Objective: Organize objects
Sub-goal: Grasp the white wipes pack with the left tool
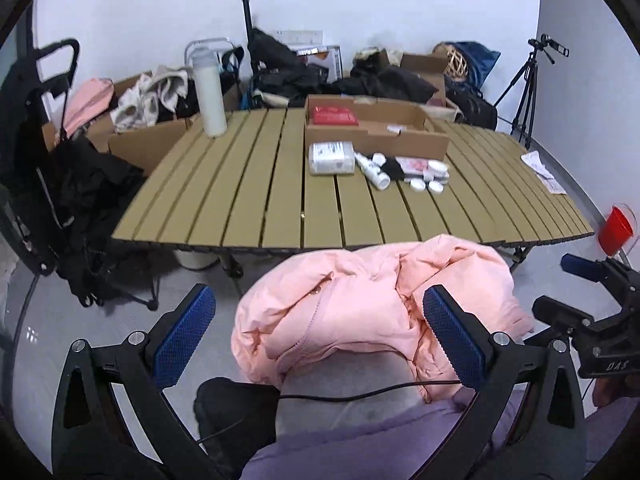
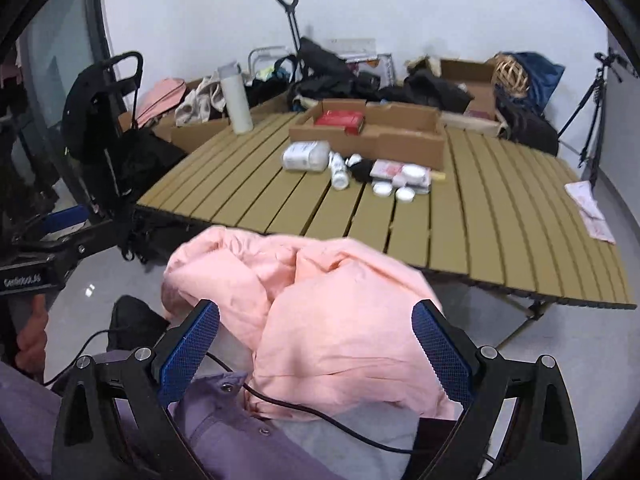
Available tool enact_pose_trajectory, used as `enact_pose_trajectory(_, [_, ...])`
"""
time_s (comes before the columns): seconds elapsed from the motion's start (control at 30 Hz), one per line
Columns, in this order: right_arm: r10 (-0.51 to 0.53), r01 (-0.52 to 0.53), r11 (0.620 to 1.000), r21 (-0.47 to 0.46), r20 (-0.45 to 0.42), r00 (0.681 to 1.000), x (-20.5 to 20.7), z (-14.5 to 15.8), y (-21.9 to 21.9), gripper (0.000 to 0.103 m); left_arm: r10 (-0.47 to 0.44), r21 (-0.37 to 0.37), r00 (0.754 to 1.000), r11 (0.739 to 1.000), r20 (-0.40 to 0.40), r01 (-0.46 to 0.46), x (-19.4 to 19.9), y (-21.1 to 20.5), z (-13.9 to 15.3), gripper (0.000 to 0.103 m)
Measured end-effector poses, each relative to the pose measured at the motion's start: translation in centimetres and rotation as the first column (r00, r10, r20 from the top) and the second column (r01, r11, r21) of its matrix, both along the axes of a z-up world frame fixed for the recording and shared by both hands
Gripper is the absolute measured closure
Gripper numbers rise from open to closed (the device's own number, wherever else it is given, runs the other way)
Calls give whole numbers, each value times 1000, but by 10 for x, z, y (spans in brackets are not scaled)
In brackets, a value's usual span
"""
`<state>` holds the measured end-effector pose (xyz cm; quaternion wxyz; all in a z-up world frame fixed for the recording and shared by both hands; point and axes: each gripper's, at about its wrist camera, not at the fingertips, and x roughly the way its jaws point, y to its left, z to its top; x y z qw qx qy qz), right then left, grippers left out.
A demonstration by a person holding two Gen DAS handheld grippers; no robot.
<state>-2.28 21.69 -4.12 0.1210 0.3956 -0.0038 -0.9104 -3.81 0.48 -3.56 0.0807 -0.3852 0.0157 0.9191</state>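
Both claws wide apart, holding nothing. Left claw (image 1: 316, 336) and right claw (image 2: 316, 344) hang low in front of the person, above a pink jacket (image 1: 360, 304) bunched on the lap, near the front edge of the worktop (image 1: 248, 200).

Task items lie in 1 loose cluster mid-worktop, just in front of an open cardboard box (image 1: 376, 132): a flat white packet (image 1: 331, 157), a white bottle (image 1: 372, 170) on its side, several small round white jars (image 1: 426, 186), a black item between them. A red box (image 1: 335, 115) sits inside the cardboard box. Tall white flask (image 1: 209, 92) stands apart at the far left corner.

Judgement: jars and bottle look light, rigid, smooth; likely to roll or slip. Grip the bottle across its body, jars across the lid sides. Packet is probably thin; take it by an edge.
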Motion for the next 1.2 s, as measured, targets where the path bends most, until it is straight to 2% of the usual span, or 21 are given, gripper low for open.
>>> enact_pose_trajectory(0.03, [7,-7,1000,3,7,1000,-4,-5,-1,13,-3,8,1000,1000,15,3,-7,-1,-6,0])
enact_pose_trajectory(0.17, [15,-15,1000,2,-21,1000,-30,-17,-3,13,6,29,998,1000,65,-8,-47,0,-26,0])
enact_pose_trajectory(0.27, [43,-43,998,-53,8,999,-68,-25,-4,13,3,30,998,1000,56,-5,-87,3,-35,0])
enact_pose_trajectory(0.37, [42,-40,997,-66,38,998,-117,-31,-9,13,9,33,998,999,61,-11,-140,3,-44,0])
enact_pose_trajectory(0.43, [47,-42,995,-85,51,998,-156,-34,-15,26,15,31,998,999,69,-17,-175,0,-49,0])
enact_pose_trajectory(0.57, [61,-47,989,-141,95,994,-229,-44,-29,37,2,60,998,998,63,-5,-237,-3,-57,4])
enact_pose_trajectory(0.6, [66,-49,986,-157,102,993,-246,-48,-31,40,1,78,998,997,62,-6,-253,-4,-60,7])
enact_pose_trajectory(0.7, [52,-23,978,-205,137,989,-304,-58,-42,48,-39,152,997,988,70,27,-296,-4,-69,30])
enact_pose_trajectory(0.77, [32,3,976,-218,158,987,-340,-69,-48,55,-43,165,993,986,112,24,-324,-3,-83,50])
enact_pose_trajectory(0.83, [23,18,978,-207,192,981,-365,-82,-53,62,-77,217,980,975,185,35,-347,-4,-106,58])
enact_pose_trajectory(0.9, [15,40,975,-217,249,968,-379,-96,-54,67,-99,319,980,947,175,39,-355,-12,-117,58])
enact_pose_trajectory(0.93, [13,53,962,-269,239,971,-382,-98,-49,67,-122,357,975,933,187,49,-356,-14,-120,58])
enact_pose_trajectory(1.07, [39,49,942,-333,254,966,-390,-105,-39,67,-196,469,959,880,203,81,-356,-14,-129,60])
enact_pose_trajectory(1.13, [48,54,930,-364,266,963,-392,-108,-34,67,-182,480,961,875,207,63,-354,-14,-130,60])
enact_pose_trajectory(1.2, [46,60,930,-362,279,959,-393,-106,-35,69,-164,451,962,891,218,50,-349,-9,-123,64])
